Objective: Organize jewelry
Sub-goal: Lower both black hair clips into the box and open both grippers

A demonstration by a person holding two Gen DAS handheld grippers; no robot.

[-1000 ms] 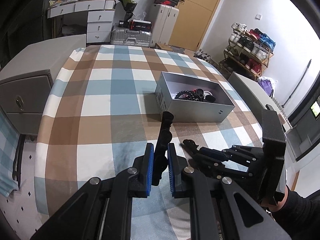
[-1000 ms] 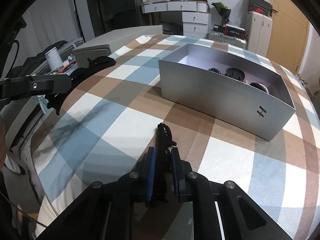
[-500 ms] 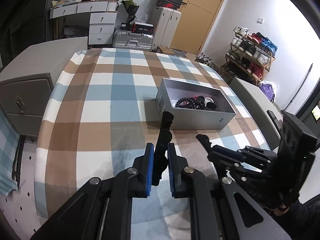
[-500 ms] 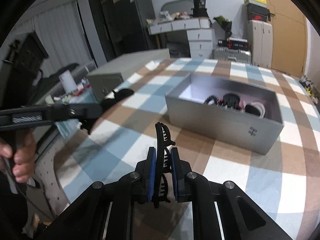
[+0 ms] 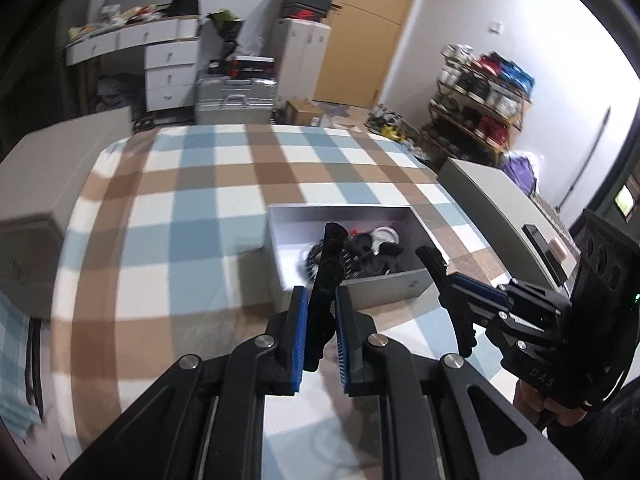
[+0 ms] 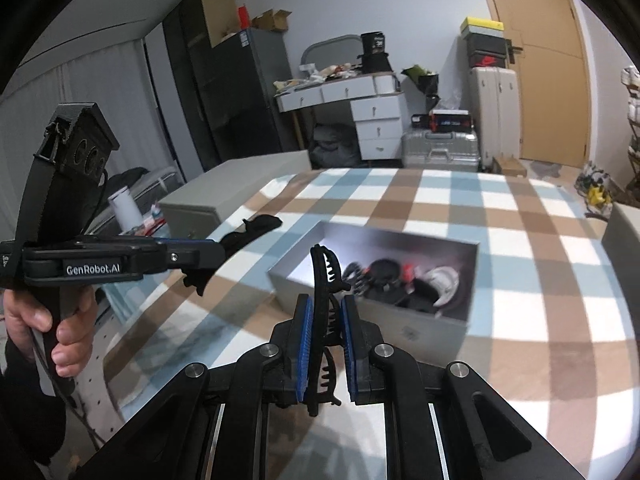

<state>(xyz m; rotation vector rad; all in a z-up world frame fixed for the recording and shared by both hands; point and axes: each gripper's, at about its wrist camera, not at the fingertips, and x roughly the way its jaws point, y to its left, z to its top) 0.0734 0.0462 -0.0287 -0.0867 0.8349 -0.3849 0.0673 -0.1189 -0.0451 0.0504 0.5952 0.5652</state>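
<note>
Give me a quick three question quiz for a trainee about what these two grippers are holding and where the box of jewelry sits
1. True or false: both grippers are shut on black hair clips.
2. What is the table covered with? A. plain white cloth B. checked cloth C. newspaper
3. Fill in: the grey box holds other dark accessories and its top is ____.

Key
1. True: the left gripper pinches one hair clip, the right gripper another toothed clip.
2. B: checked cloth.
3. Open: the grey box has no lid on it.
</note>
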